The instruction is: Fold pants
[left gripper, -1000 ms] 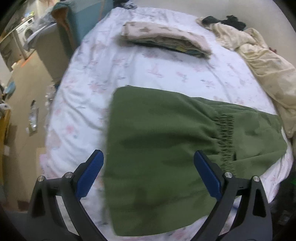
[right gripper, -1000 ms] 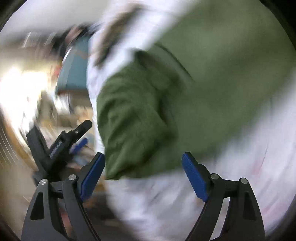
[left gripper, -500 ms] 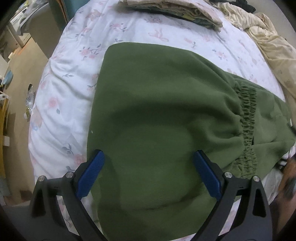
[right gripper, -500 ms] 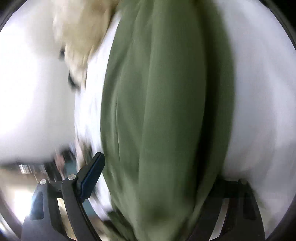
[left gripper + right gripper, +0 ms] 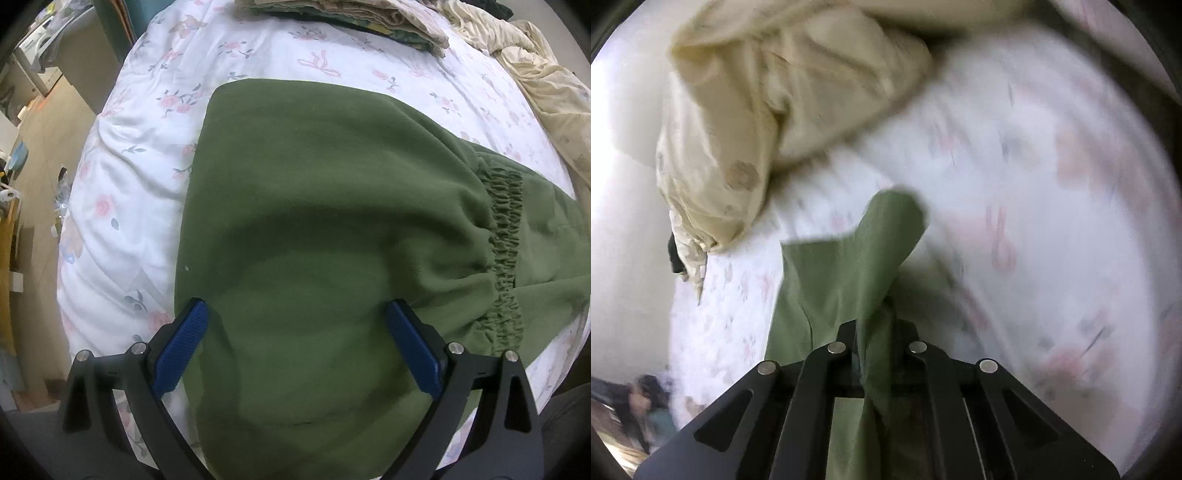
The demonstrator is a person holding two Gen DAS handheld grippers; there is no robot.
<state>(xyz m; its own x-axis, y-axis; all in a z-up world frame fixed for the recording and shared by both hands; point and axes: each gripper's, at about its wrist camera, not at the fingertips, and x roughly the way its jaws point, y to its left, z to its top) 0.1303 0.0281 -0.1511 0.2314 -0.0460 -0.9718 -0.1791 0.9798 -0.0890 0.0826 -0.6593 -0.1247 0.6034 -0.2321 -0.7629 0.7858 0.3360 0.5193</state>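
Note:
Green pants [image 5: 325, 206] lie spread on the bed with the floral white sheet [image 5: 140, 206], the gathered elastic waistband [image 5: 506, 236] at the right. My left gripper [image 5: 295, 328] is open just above the pants' near part, its blue pads on either side of the cloth. My right gripper [image 5: 877, 343] is shut on a fold of the green pants [image 5: 849, 266], with a flap of cloth sticking out past the jaws. The right wrist view is blurred.
A stack of folded clothes [image 5: 343, 18] sits at the far side of the bed. A cream crumpled garment [image 5: 543, 74] lies at the right, also in the right wrist view [image 5: 768, 96]. The floor and furniture [image 5: 44, 110] are to the left.
My left gripper has come lower and closer over the pants. My right gripper has swung round, closed on a fold of the pants and now holds it.

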